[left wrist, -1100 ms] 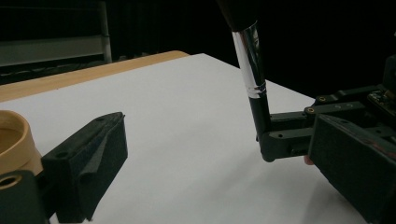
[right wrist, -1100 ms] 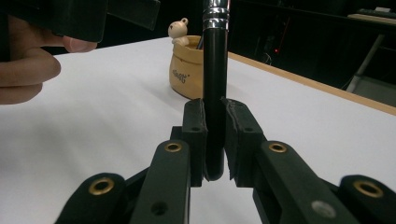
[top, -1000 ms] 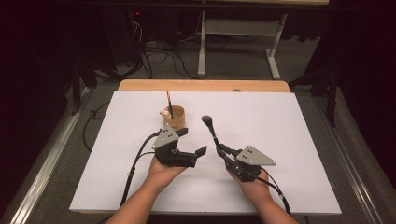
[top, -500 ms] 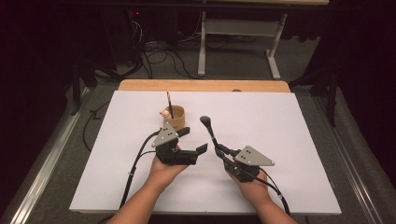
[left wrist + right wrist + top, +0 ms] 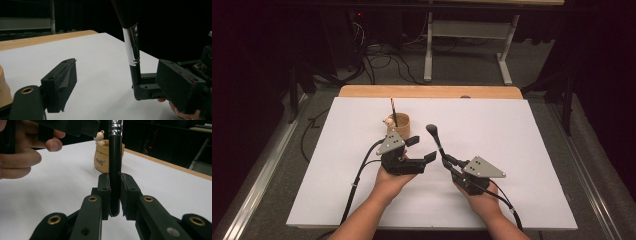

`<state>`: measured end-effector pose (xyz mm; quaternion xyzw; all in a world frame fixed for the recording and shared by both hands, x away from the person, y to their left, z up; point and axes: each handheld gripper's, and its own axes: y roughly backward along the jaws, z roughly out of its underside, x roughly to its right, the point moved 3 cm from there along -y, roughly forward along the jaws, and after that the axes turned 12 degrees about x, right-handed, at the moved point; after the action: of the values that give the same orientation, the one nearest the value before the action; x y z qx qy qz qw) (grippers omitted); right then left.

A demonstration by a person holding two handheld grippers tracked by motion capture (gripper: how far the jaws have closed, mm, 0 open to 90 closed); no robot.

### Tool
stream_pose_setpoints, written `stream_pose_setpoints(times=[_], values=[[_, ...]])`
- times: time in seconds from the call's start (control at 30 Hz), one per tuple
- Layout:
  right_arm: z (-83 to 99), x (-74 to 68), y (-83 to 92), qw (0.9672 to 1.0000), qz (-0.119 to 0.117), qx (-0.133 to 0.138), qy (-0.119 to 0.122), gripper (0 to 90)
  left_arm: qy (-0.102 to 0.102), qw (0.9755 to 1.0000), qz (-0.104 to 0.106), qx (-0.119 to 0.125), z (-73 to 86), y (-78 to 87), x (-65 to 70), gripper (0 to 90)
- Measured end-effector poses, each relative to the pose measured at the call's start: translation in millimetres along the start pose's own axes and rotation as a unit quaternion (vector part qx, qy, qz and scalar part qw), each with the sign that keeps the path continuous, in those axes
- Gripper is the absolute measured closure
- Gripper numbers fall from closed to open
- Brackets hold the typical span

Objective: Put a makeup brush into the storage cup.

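Now right gripper (image 5: 443, 159) pinching glossy black makeup brush (image 5: 114, 170), left gripper (image 5: 421, 148) spread, just been closing, nothing between, round tan cup (image 5: 398, 125)

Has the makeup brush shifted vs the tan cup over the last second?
No. In the high view the makeup brush, clamped in the right hand-held gripper, stands at the same spot right of the tan cup.

The brush (image 5: 130, 45) loses its bristle head at the left gripper view's top edge, and the cup (image 5: 3, 87) is cut off at the left edge.
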<state>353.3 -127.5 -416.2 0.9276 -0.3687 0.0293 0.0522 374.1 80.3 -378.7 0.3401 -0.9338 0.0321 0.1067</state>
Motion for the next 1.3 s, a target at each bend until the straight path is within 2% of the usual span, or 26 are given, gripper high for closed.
stream_pose_setpoints(times=[0.3,0.53,0.97,1.3], values=[[-0.3,0.4,0.3,1.0,0.0,0.0,0.0,81.5,-0.001,0.9999,0.012,-0.01,-2.9,-3.6,-0.3,27.8],[-0.3,0.3,0.6,1.0,0.003,0.001,0.002,81.5,0.006,0.9998,0.019,-0.011,-2.6,-7.6,-2.3,33.2],[1.1,-1.7,-0.6,1.0,-0.005,0.003,0.003,81.5,0.021,0.9989,0.041,0.0,-0.3,-11.0,2.4,42.2],[1.4,-4.7,-1.6,0.9999,-0.015,0.006,0.004,81.5,0.022,0.9986,0.047,0.004,-0.9,-9.9,3.0,49.2]])
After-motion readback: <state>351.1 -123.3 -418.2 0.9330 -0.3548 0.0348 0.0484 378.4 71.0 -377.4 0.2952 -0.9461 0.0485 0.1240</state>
